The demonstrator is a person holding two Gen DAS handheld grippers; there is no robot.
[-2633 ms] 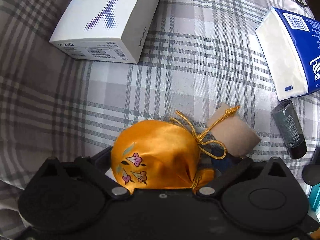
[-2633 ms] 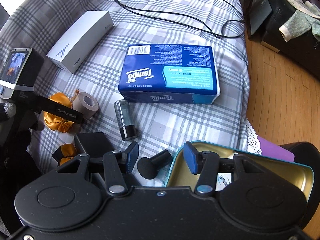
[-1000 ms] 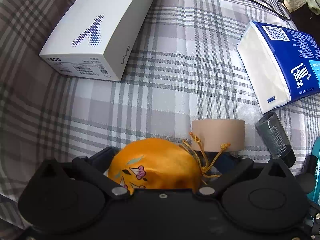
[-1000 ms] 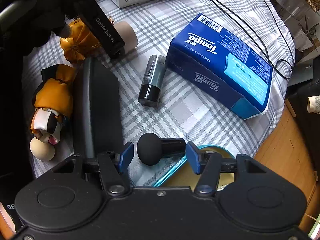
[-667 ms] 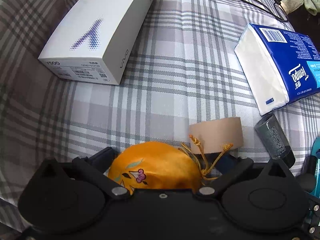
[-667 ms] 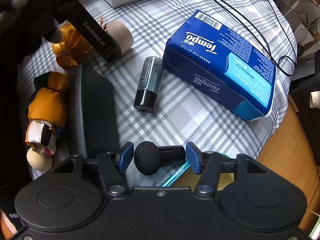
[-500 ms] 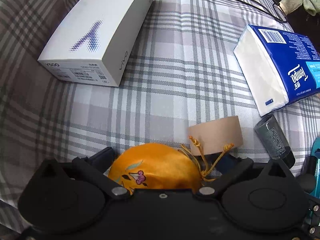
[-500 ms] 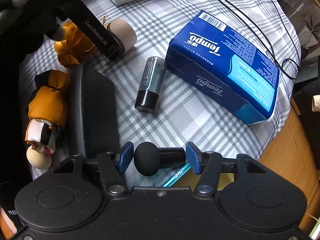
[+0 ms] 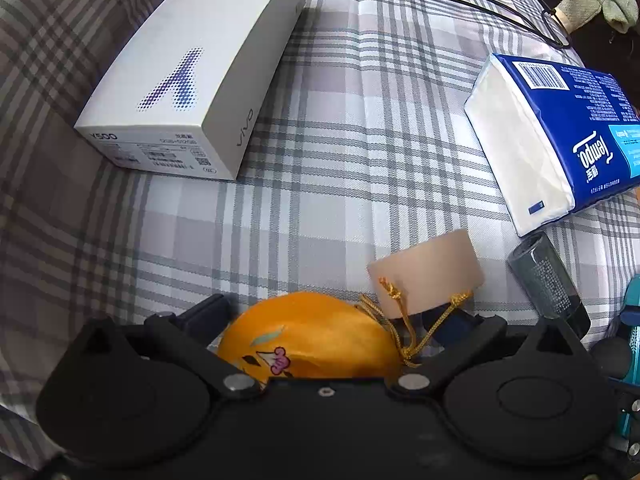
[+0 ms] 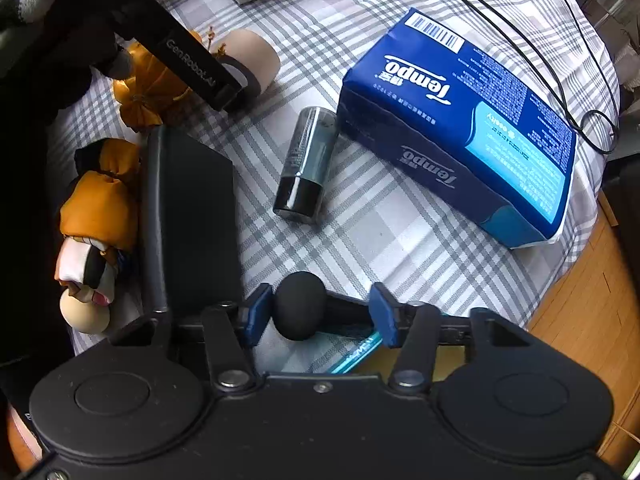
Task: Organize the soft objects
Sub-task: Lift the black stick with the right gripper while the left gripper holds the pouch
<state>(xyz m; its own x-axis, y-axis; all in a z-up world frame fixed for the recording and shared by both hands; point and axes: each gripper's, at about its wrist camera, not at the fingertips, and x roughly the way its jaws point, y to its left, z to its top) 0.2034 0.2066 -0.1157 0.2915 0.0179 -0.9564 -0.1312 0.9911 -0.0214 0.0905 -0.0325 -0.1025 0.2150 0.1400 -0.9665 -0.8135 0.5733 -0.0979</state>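
Observation:
An orange satin pouch with a gold cord fills the space between my left gripper's fingers; the left gripper is shut on it, low over the plaid bedcover. From the right wrist view, the left gripper's finger crosses the pouch. My right gripper points down. Its jaws are closing on a black ball-headed piece. One blue pad touches the ball and the other meets the stem's end. A soft doll in orange clothes lies at the left.
A beige tape roll sits beside the pouch. A dark cylinder, a blue Tempo tissue pack, a black case, a white vivo box and a cable lie on the bed. A teal tin sits under the right gripper. Wooden floor shows at the right.
The right gripper's blue pads have drawn closer together around the black ball-headed piece. The left gripper and the pouch have kept their place.

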